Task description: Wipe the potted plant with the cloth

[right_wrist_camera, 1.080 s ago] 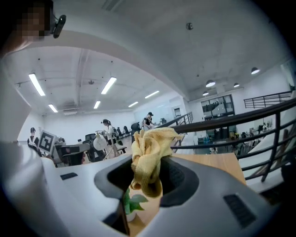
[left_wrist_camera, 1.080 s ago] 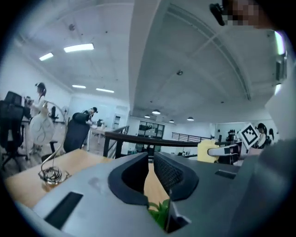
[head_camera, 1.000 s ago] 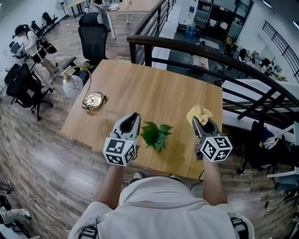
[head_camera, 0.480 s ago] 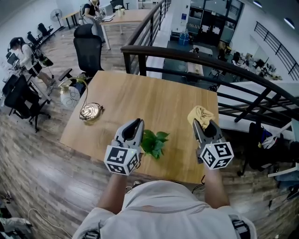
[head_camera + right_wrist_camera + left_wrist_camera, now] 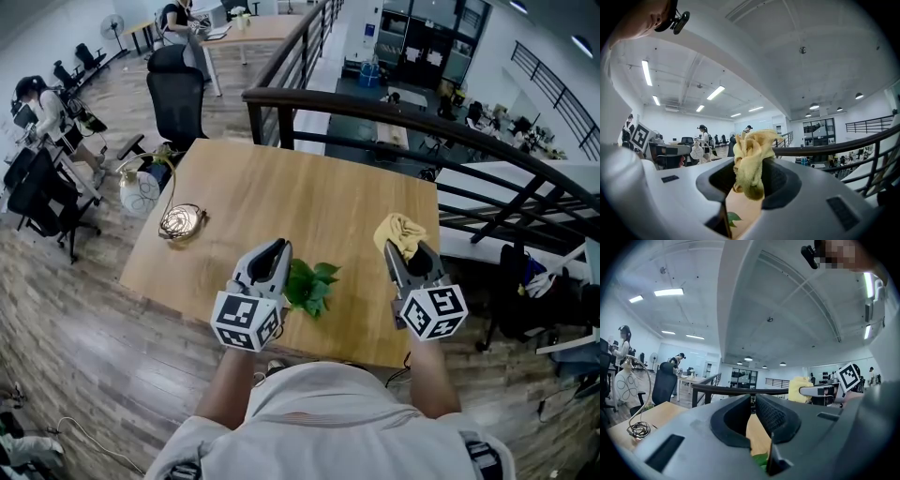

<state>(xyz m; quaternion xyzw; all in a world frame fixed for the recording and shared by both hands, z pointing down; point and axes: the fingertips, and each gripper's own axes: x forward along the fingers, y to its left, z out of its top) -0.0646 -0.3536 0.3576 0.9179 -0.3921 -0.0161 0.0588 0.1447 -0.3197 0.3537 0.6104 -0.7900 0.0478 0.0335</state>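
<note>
Wooden table (image 5: 281,187) sits below us beside a dark railing (image 5: 375,105). We hold our left gripper (image 5: 275,251) level, jaws nearly together and empty, just beside the potted plant (image 5: 309,284). Further right, our right gripper (image 5: 405,249) clenches the yellow cloth (image 5: 398,230).

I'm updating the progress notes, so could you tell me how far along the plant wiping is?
Done: the yellow cloth is picked up. In hand: the right gripper clamps it in its fingers, to the right of the potted plant; the left gripper sits shut beside the leaves. Left: cloth and leaves are apart, so all the wiping.
</note>
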